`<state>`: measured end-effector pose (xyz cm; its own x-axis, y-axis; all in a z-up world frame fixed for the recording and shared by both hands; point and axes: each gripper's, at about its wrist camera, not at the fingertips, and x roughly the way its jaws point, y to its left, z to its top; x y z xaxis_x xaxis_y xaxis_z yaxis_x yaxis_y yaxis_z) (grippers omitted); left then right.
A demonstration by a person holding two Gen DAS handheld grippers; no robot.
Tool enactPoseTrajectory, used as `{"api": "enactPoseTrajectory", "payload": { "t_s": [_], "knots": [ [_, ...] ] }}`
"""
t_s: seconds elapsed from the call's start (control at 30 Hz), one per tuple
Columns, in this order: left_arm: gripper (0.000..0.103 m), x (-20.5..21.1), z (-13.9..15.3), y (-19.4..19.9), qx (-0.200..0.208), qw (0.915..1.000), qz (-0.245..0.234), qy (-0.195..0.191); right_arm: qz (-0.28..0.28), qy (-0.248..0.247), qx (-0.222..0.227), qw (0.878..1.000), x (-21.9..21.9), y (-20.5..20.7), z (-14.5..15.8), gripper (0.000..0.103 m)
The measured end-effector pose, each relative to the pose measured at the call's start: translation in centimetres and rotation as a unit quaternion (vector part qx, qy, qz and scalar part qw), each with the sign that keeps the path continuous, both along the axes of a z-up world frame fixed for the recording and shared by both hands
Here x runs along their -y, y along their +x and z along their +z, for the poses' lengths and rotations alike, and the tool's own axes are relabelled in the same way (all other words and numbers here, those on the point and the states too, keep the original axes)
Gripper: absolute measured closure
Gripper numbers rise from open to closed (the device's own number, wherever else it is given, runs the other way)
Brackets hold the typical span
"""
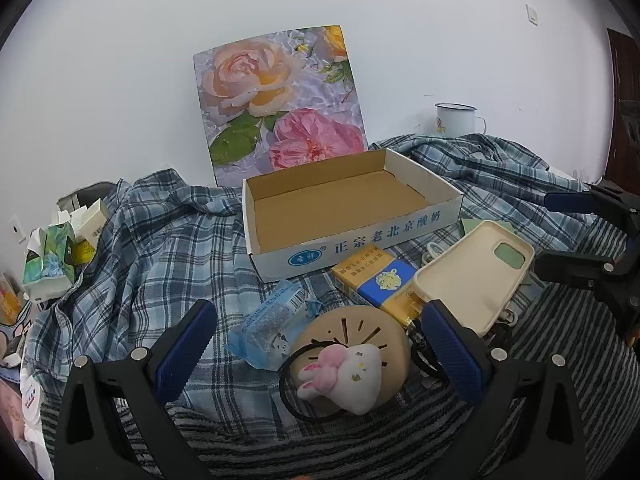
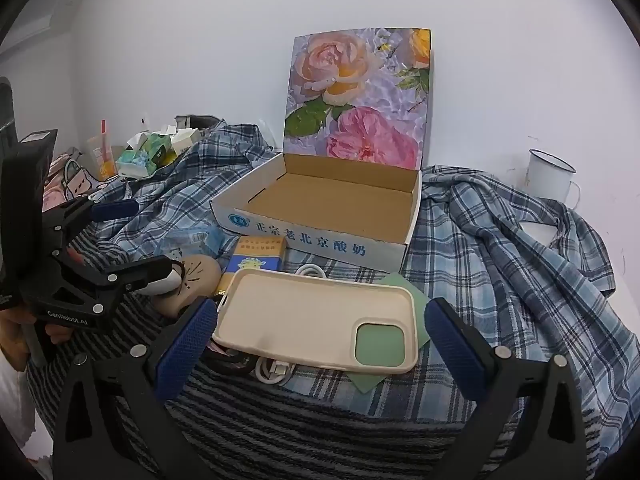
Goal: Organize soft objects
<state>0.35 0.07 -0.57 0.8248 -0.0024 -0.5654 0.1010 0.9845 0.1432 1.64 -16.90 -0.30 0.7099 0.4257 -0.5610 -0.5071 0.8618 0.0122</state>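
In the left wrist view the left gripper (image 1: pixel 316 336) fills the bottom of the frame with its blue-padded fingers (image 1: pixel 184 344) spread wide apart, holding nothing. Between them, low in the centre, lies a white and pink plush bunny (image 1: pixel 344 372) fixed to a black hair tie (image 1: pixel 292 396); it rests on a round tan pad (image 1: pixel 360 332) with dark slits. Just left of the pad lies a blue tissue pack (image 1: pixel 268 320), and above right of it a yellow and blue packet (image 1: pixel 376 280). A cream phone case (image 1: pixel 472 276) lies open side up at centre right, one end over the packet. Behind these, mid-frame, sits an open box (image 1: pixel 352 216) with blue print on its front wall, and a floral board (image 1: pixel 280 104) leans on the wall behind it. A plaid shirt (image 1: pixel 152 248) is spread under everything over a striped cloth (image 1: pixel 360 448). A white mug (image 1: pixel 456 120) stands at upper right and torn cartons (image 1: pixel 60 252) pile at the left edge. The right gripper (image 1: pixel 576 236) shows at the right edge, its fingers apart. In the right wrist view the right gripper (image 2: pixel 320 336) is also spread wide and empty, with the phone case (image 2: pixel 316 316) lying between its fingers, atop a green sheet (image 2: pixel 400 284) and a white cable (image 2: pixel 276 372).
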Motion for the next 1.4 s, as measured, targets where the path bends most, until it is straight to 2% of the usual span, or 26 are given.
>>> {"api": "enactPoseTrajectory", "payload": {
  "t_s": [1.4],
  "knots": [
    [0.000,0.00,-0.42,-0.17,0.000,1.0000,0.003,0.005,-0.003,-0.002,-0.018,1.000,-0.11,0.47,-0.31,0.000]
  ]
}}
